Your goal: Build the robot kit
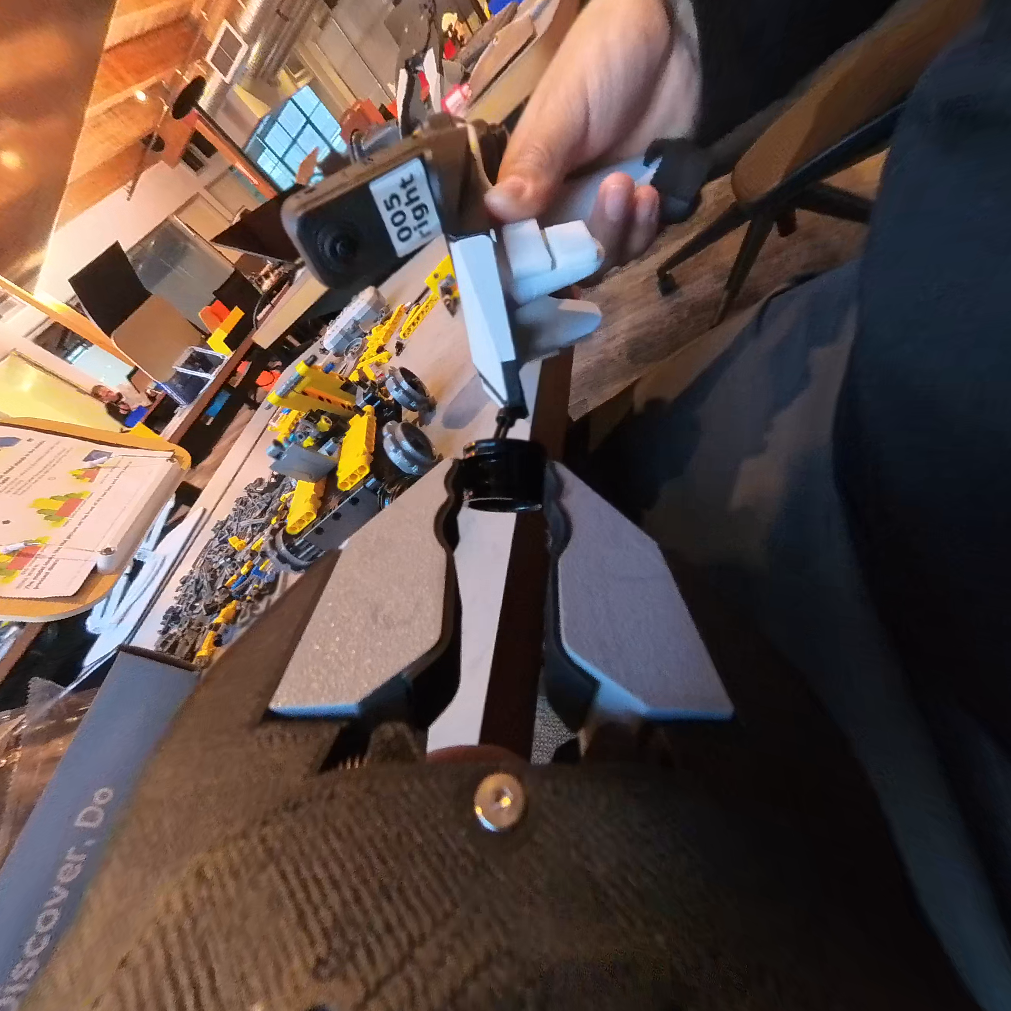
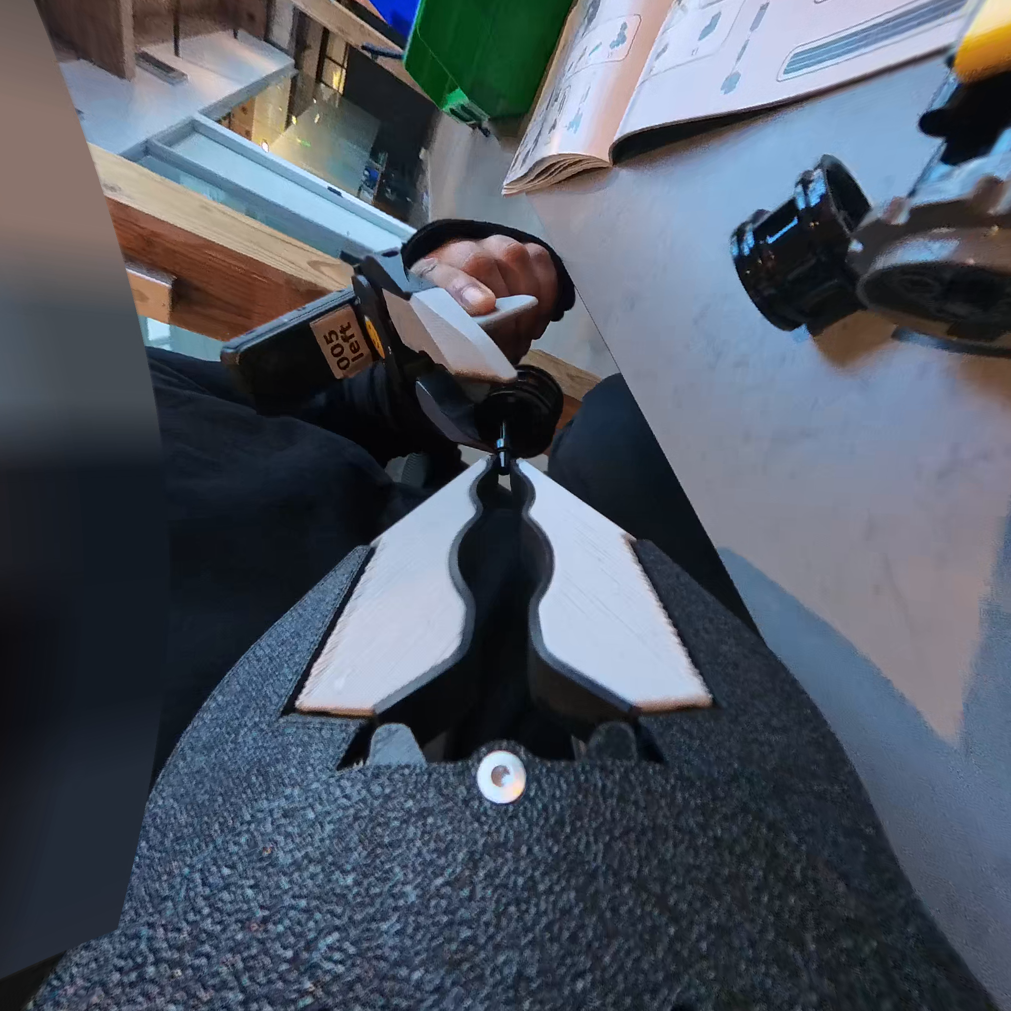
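My left gripper (image 1: pixel 502 484) is shut on a small black wheel (image 1: pixel 503 475) and holds it in the air beside the table edge. My right gripper (image 2: pixel 502 469) is shut on a thin black pin (image 2: pixel 502 449), whose tip points into the middle of that wheel (image 2: pixel 528 407). In the left wrist view the right gripper (image 1: pixel 511 406) comes down from above with the pin (image 1: pixel 502 425) touching the wheel's top. In the right wrist view the left gripper (image 2: pixel 506 391) faces mine. A yellow and grey toy vehicle (image 1: pixel 339 454) stands on the table.
A pile of small dark and yellow parts (image 1: pixel 235 563) lies by the vehicle. An open booklet (image 2: pixel 711 71) and another black wheel on a grey hub (image 2: pixel 793 262) sit on the grey table (image 2: pixel 766 465). A green bin (image 2: pixel 481 49) and a chair (image 1: pixel 793 180) stand beyond.
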Available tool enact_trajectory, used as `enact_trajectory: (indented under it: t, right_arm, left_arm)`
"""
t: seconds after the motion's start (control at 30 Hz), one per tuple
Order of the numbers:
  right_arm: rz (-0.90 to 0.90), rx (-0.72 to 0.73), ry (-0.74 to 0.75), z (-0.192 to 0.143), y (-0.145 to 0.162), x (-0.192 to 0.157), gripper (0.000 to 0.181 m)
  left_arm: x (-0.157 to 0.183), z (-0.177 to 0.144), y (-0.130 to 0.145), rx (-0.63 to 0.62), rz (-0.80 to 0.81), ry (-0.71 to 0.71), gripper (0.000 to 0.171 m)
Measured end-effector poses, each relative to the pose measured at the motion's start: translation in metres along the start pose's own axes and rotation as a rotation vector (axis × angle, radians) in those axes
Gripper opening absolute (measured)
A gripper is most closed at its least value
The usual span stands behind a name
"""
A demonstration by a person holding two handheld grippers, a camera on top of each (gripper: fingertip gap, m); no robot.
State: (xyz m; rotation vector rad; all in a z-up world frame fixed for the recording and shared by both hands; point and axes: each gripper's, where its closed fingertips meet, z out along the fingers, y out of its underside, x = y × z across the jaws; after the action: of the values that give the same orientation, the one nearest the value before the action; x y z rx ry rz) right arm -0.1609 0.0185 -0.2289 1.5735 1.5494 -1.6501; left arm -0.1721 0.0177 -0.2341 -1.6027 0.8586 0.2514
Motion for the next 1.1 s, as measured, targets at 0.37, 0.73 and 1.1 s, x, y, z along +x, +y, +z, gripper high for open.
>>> enact_trajectory:
  t: [0.37, 0.73, 1.1]
  right_arm:
    - [-0.021, -0.036, 0.043, 0.004, -0.005, 0.003, 0.004]
    - [-0.038, -0.047, 0.062, 0.002, -0.006, 0.006, 0.004]
    - [-0.072, -0.106, 0.108, 0.002, -0.004, 0.011, 0.004]
  left_arm:
    - [-0.006, -0.002, 0.001, -0.003, -0.018, -0.03, 0.028]
    - [-0.006, -0.002, 0.003, -0.009, -0.026, -0.03, 0.028]
    - [-0.003, 0.002, 0.009, -0.053, -0.012, -0.011, 0.028]
